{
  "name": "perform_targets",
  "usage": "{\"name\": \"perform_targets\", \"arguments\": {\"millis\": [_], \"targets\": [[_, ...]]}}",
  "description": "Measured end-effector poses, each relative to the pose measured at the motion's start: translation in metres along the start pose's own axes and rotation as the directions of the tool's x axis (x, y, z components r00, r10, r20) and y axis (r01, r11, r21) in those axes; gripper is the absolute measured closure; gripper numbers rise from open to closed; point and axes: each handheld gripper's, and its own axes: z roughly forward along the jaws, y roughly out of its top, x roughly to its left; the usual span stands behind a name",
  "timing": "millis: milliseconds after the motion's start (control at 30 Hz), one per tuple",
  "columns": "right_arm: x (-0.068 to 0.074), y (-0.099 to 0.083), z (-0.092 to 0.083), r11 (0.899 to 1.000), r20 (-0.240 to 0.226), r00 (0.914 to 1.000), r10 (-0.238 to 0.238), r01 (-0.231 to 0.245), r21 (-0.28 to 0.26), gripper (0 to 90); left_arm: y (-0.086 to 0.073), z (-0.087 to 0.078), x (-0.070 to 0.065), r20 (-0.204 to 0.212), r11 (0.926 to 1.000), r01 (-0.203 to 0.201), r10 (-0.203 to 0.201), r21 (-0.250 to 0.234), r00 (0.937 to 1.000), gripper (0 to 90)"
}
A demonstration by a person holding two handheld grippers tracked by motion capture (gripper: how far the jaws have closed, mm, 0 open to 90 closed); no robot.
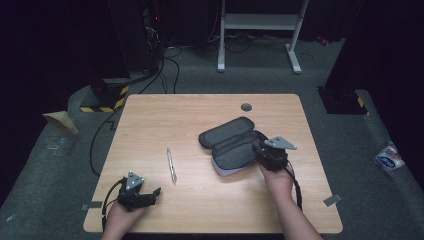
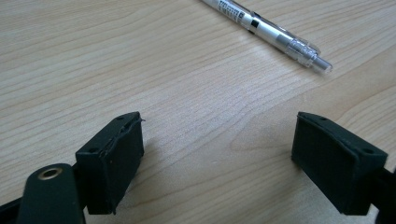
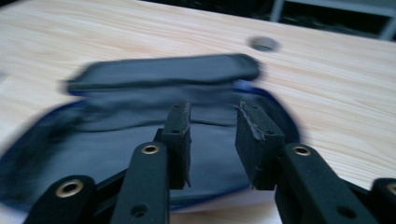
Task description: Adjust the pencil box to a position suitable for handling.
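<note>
A dark zip pencil case (image 1: 230, 145) lies open on the wooden table (image 1: 210, 107), lid flap folded back and its interior grey. My right gripper (image 1: 258, 149) hovers at the case's right end. In the right gripper view its jaws (image 3: 212, 112) stand open with a narrow gap over the near rim of the case (image 3: 140, 135), and nothing is pinched between them. A silver pen (image 1: 171, 165) lies left of the case. My left gripper (image 1: 155, 194) rests near the front left edge, jaws wide open (image 2: 219, 130), with the pen (image 2: 266, 30) just beyond them.
A round cable hole (image 1: 246, 106) sits in the table's far side. Beyond the table are a white desk frame (image 1: 260, 30), black cables (image 1: 165, 70) on the grey floor and a yellow-black striped base (image 1: 107, 97). A packet (image 1: 389, 157) lies on the floor at the right.
</note>
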Motion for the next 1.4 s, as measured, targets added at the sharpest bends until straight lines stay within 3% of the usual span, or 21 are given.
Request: {"name": "perform_targets", "arguments": {"millis": [167, 367, 500, 567, 667, 800, 833, 1000, 1067, 1200, 1300, 1400], "targets": [[-0.028, 0.001, 0.011, 0.999, 0.077, 0.9967, 0.027, -0.031, 0.044, 62.0, 0.000, 0.000, 0.000, -0.001, 1.0000, -0.003, 0.003, 0.000, 1.0000, 16.7], [-0.043, -0.002, 0.024, 0.995, 0.099, 0.9938, 0.052, -0.059, 0.078, 62.4, -0.001, -0.001, -0.002, 0.007, 0.9999, -0.009, 0.009, -0.009, 0.9999, 20.9], [-0.046, -0.007, 0.032, 0.991, 0.090, 0.9938, 0.065, -0.075, 0.112, 68.7, -0.002, -0.003, -0.003, 0.015, 0.9996, -0.020, 0.020, -0.022, 0.9997, 26.2], [-0.044, -0.009, 0.033, 0.990, 0.086, 0.9940, 0.068, -0.078, 0.118, 73.3, -0.003, -0.005, -0.004, 0.030, 0.9991, -0.034, 0.035, -0.025, 0.9989, 33.0], [-0.041, -0.012, 0.030, 0.990, 0.071, 0.9954, 0.064, -0.072, 0.118, 76.7, -0.001, -0.008, -0.007, 0.064, 0.9997, -0.020, 0.021, -0.013, 0.9977, 42.0], [-0.038, -0.017, 0.026, 0.990, 0.056, 0.9961, 0.068, -0.074, 0.117, 77.1, 0.005, -0.012, -0.014, 0.094, 0.9989, -0.004, 0.009, -0.046, 0.9955, 45.3], [-0.035, -0.022, 0.021, 0.991, 0.039, 0.9972, 0.064, -0.068, 0.115, 76.2, 0.011, -0.014, -0.020, 0.119, 0.9965, 0.013, -0.003, -0.083, 0.9929, 46.0], [-0.028, -0.032, 0.011, 0.993, -0.003, 0.9981, 0.062, -0.062, 0.099, 73.7, 0.029, -0.013, -0.042, 0.131, 0.9906, 0.018, 0.000, -0.135, 0.9914, 49.0], [-0.027, -0.036, 0.009, 0.994, -0.015, 0.9981, 0.060, -0.059, 0.095, 73.3, 0.036, -0.009, -0.050, 0.118, 0.9914, 0.014, 0.002, -0.130, 0.9930, 51.6], [-0.027, -0.042, 0.007, 0.992, -0.031, 0.9963, 0.081, -0.078, 0.095, 72.6, 0.050, 0.005, -0.064, 0.128, 0.9925, 0.047, -0.032, -0.113, 0.9912, 58.5], [-0.028, -0.045, 0.007, 0.992, -0.039, 0.9955, 0.087, -0.083, 0.090, 72.1, 0.060, 0.021, -0.076, 0.139, 0.9940, 0.057, -0.043, -0.094, 0.9893, 59.9], [-0.027, -0.046, 0.006, 0.991, -0.051, 0.9936, 0.101, -0.096, 0.089, 71.5, 0.071, 0.037, -0.090, 0.110, 0.9958, 0.044, -0.035, -0.081, 0.9933, 57.6]]}}
